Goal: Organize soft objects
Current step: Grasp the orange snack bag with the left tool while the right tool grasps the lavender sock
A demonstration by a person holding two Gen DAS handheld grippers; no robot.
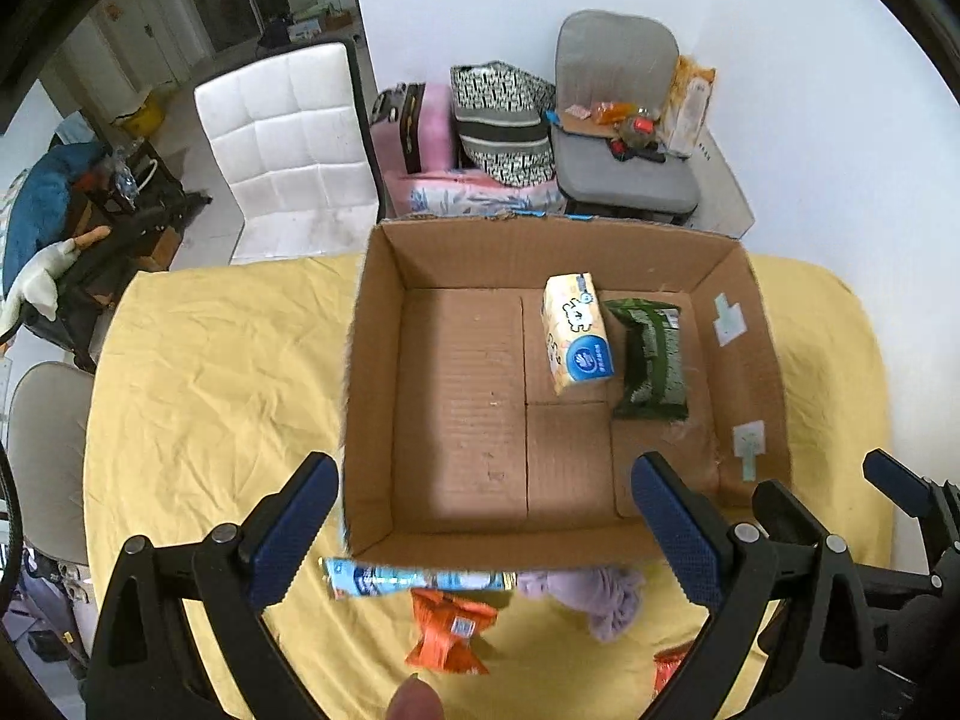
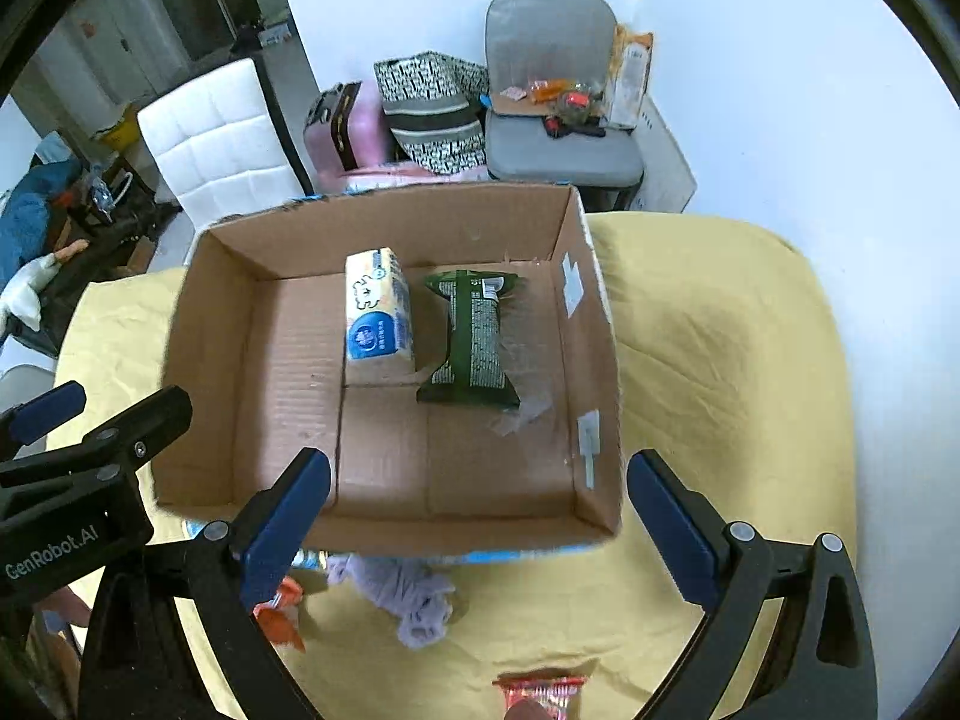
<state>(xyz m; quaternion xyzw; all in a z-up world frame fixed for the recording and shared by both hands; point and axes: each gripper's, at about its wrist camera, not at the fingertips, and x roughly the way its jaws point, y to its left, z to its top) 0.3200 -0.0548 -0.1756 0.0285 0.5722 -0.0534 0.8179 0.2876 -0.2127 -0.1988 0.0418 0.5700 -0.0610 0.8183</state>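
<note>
Both claws are held wide open and empty above the near edge of the cardboard box [image 1: 372,360]: the left claw [image 1: 483,534] and the right claw [image 2: 480,531]. Two items are already seen inside the box, a tissue pack [image 1: 576,333] and, just beside it, a green packet [image 1: 651,357]. Left on the yellow-covered worktop [image 1: 210,360] near the box are a blue-white packet [image 1: 414,581], an orange packet [image 1: 450,630], a purple cloth [image 2: 408,594] and a red packet [image 2: 543,690]. The task is judged partly done.

White wall [image 1: 780,90] lit evenly. Grey chair [image 1: 624,138] stood at 12 o'clock, white padded chair [image 1: 288,144] at 11, pink suitcase [image 1: 414,126] between them.
</note>
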